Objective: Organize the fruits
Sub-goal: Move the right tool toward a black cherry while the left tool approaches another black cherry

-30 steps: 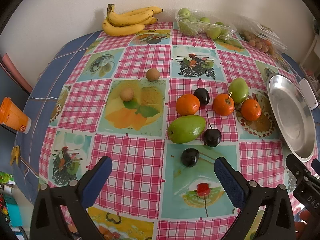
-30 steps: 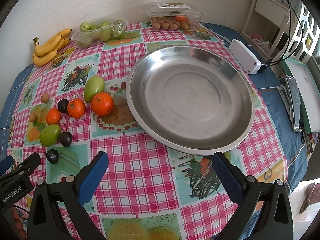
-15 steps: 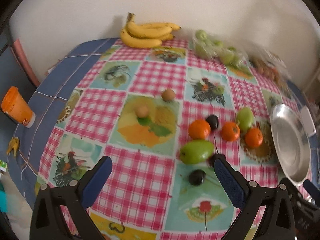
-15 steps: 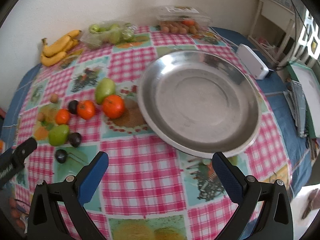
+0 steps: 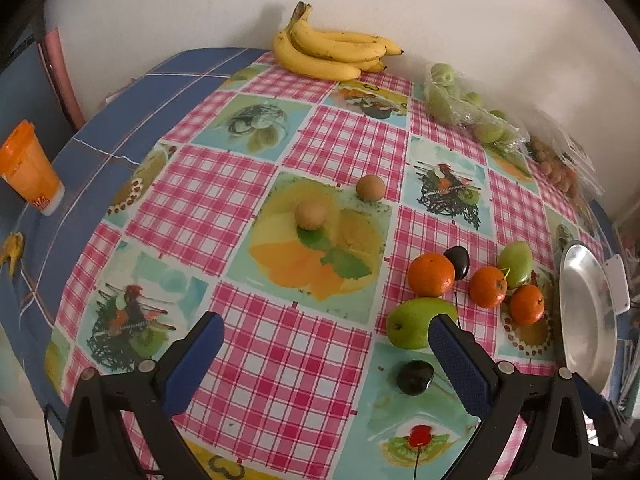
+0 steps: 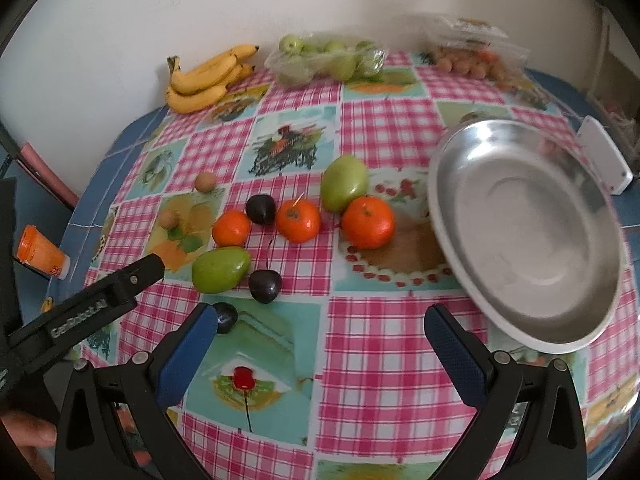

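- On the pink-checked tablecloth with fruit pictures (image 6: 384, 136) we see the loose fruit gathered left of centre, with the round shiny metal plate (image 6: 524, 236) at about three o'clock of it, holding nothing.
- We hold the left gripper (image 5: 324, 356) above the near edge of the cloth, its blue-padded jaws spread wide and gripping nothing; a dark plum (image 5: 415, 377) lies just inside the right finger, and the large green mango (image 5: 416, 322) sits at one o'clock of the gap.
- We hold the right gripper (image 6: 320, 350) likewise wide apart and with nothing between its jaws, above a checked square; the metal plate lies at two o'clock of it.
- From the right wrist view, three orange tangerines (image 6: 367, 222) run in a row, with a smaller green mango (image 6: 344, 182) at twelve o'clock between the two rightmost.
- A second dark plum (image 6: 265, 286) rests just beside the large green mango, and a third (image 6: 260, 209) sits between two tangerines.
- Two small brown round fruits (image 5: 310, 214) lie well apart from the cluster, at ten o'clock of it.
- At the far edge, by the wall, we see a bunch of yellow bananas (image 5: 332, 50), a clear bag of green fruits (image 6: 328, 60) and a clear plastic box of small brown fruits (image 6: 472, 56).
- An orange plastic cup (image 5: 28, 168) stands off the cloth at nine o'clock.
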The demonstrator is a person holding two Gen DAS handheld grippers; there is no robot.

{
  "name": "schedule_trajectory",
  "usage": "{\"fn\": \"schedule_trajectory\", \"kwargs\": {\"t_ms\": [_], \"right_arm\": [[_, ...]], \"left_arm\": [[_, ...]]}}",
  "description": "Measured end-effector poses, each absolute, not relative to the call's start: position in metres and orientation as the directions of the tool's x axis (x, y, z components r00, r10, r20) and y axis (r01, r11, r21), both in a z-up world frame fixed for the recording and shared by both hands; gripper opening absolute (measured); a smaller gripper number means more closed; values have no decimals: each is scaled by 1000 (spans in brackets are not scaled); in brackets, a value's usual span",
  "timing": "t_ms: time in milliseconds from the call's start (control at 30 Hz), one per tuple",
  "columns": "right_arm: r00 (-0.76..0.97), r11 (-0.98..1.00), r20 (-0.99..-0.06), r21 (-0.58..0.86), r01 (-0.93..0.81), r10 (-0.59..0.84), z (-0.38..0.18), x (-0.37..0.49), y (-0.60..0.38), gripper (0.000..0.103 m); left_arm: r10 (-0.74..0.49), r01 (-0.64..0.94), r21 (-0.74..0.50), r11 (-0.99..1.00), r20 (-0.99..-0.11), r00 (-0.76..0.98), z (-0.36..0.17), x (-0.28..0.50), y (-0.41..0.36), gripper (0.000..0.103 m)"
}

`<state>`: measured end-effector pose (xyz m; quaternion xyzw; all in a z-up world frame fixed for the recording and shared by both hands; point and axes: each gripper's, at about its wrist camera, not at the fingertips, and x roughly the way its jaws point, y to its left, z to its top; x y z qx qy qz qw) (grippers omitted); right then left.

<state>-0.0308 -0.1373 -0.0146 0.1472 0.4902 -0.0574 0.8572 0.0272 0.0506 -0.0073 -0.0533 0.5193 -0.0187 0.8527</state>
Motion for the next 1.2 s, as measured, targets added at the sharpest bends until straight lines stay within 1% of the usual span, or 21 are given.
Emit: {"fn": "schedule_trajectory", "kwargs": {"t_ms": [100, 267, 533, 633, 833, 1000, 1100, 1167, 1200], "right_arm": [[495, 952, -868, 165, 258, 16, -20, -24, -136, 103], [474, 942, -880, 177, 284, 23, -27, -17, -141, 103], [462, 953, -887, 144, 266, 5, -32, -10, -135, 103], [456, 952, -889, 168, 257, 33, -33, -8, -134, 103], [491, 944, -871, 185, 273, 29, -26, -2, -137, 103], [452, 952, -890, 181, 246, 52, -36, 9, -129, 103], [438, 960, -898, 153, 234, 36, -41, 13, -123, 103], [427, 961, -903, 149, 232, 37, -44, 17, -122, 102], [423, 962, -905, 149, 231, 38, -45, 17, -122, 100]], "left_arm": [[-109, -17, -131, 991, -884, 455, -8, 28, 51, 103], [-151, 10, -164, 986, -880, 451, -7, 30, 49, 103], [-148, 21, -158, 987, -854, 499, 3, 33, 48, 103], [-143, 25, -152, 988, -849, 509, 5, 33, 48, 103], [-153, 35, -159, 987, -827, 541, 11, 35, 48, 103], [-188, 78, -173, 982, -832, 523, 10, 40, 38, 103], [-193, 85, -174, 981, -851, 489, 4, 45, 35, 103], [-205, 84, -187, 979, -864, 460, -1, 48, 33, 102], [-209, 82, -192, 978, -867, 453, -3, 48, 33, 102]]}}
